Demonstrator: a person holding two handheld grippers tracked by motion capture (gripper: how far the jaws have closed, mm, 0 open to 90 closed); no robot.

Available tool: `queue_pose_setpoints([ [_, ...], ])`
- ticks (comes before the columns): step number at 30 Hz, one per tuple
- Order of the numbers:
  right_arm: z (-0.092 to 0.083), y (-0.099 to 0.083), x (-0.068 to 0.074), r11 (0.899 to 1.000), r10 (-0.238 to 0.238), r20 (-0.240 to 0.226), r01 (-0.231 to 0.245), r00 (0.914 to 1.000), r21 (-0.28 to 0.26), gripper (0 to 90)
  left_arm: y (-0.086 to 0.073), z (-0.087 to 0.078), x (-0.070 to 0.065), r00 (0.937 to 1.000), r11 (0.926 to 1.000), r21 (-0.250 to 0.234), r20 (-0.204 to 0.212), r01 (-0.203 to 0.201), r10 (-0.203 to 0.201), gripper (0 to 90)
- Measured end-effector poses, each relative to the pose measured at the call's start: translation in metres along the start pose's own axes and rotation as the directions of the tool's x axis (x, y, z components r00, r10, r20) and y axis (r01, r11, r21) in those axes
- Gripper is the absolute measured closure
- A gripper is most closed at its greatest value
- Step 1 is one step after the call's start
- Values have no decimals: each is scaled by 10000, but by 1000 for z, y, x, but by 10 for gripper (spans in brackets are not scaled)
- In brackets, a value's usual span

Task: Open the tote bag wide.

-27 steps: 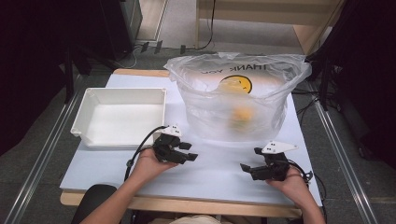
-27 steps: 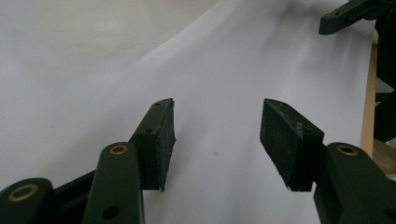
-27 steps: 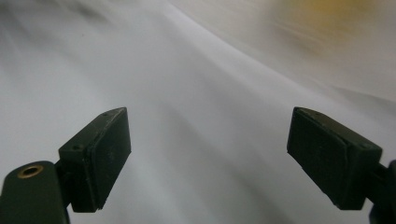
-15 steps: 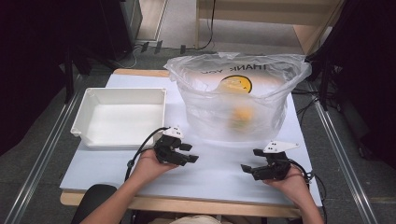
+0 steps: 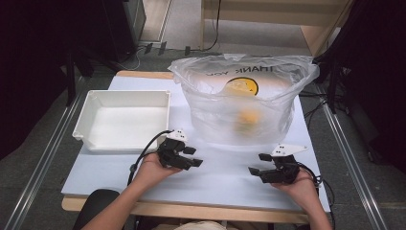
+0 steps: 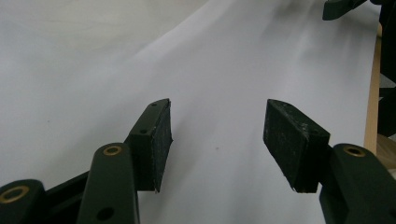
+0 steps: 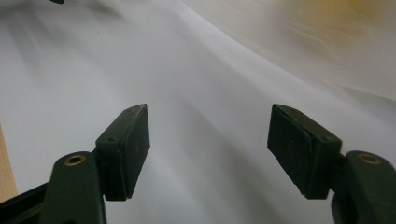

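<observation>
Near the front edge of the white tabletop [image 5: 225,184], the left gripper [image 5: 191,160] and right gripper [image 5: 254,171] point toward each other, well apart. The left gripper view shows its jaws wide apart over bare surface, nothing between them, with the tabletop's wooden edge [image 6: 373,88] at the right. The right gripper view shows the same gape, also empty. Beyond them stands the clear plastic bag [image 5: 242,103] with a blurred orange item [image 5: 249,116] inside; the high view shows its smiley print. A white bin [image 5: 122,120] sits at the left edge.
</observation>
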State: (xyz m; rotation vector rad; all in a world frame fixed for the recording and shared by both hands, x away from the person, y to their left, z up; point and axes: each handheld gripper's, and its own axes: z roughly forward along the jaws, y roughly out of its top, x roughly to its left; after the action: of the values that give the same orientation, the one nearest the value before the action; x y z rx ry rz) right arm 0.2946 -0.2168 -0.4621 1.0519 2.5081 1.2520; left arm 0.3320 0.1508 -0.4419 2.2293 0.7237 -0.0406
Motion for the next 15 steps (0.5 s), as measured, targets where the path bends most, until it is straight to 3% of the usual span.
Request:
queue_pose_setpoints([
  [15, -6, -1, -6, 10000, 22, 58, -22, 10000, -36, 356, 0, -1, 1, 10000, 10000, -21, -64, 12, -12, 426],
])
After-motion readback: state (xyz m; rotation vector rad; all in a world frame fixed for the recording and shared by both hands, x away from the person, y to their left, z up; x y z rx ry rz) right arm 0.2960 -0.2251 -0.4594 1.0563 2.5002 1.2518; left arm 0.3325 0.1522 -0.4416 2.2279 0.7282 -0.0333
